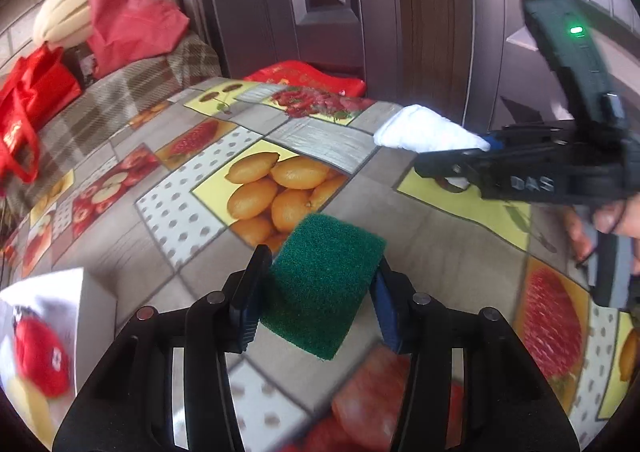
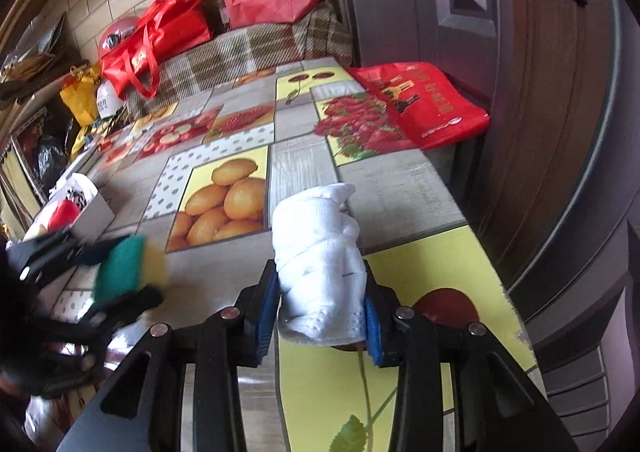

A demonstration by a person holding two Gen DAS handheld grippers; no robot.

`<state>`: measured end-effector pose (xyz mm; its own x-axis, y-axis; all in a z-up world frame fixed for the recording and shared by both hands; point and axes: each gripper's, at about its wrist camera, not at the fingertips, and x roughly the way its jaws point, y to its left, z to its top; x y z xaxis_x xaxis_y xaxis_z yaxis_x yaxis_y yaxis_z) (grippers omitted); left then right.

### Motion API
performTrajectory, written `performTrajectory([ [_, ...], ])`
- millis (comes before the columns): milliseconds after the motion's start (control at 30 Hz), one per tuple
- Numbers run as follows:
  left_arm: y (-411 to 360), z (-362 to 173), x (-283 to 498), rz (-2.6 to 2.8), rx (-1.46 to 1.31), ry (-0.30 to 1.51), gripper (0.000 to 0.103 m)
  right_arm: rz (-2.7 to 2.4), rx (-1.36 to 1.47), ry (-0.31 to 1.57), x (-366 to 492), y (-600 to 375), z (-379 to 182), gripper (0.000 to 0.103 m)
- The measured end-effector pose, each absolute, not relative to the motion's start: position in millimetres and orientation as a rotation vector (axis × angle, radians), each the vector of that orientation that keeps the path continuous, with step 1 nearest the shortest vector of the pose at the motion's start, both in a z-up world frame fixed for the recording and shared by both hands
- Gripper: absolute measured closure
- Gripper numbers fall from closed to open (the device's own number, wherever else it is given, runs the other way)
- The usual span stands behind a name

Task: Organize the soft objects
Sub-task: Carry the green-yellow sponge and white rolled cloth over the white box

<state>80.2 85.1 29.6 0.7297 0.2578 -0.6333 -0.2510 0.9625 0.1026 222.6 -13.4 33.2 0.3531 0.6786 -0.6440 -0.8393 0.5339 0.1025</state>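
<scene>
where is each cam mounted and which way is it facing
Left wrist: on the left gripper, facing along its jaws, which grip a green sponge; the right gripper and a hand show at right.
Right wrist: on the right gripper, facing down the table, jaws clamped on a white rolled cloth; the left gripper shows at left.
Shared: the fruit-print tablecloth, sponge, cloth.

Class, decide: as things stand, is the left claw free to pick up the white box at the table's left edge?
Probably not yet: the left claw already grips the green sponge. The white box sits unobstructed nearby.
</scene>
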Motion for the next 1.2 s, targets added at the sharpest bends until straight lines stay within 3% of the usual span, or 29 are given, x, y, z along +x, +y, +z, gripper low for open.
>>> performTrajectory([
  [333, 53, 42, -8, 0.321, 0.023, 0.572, 0.056, 1.044, -0.275, 0.593, 180, -16, 42, 0.066],
  [1200, 110, 52, -176, 0.638, -0.125, 0.338, 0.055, 1.240, -0.240, 0.436, 26, 31, 43, 0.066],
])
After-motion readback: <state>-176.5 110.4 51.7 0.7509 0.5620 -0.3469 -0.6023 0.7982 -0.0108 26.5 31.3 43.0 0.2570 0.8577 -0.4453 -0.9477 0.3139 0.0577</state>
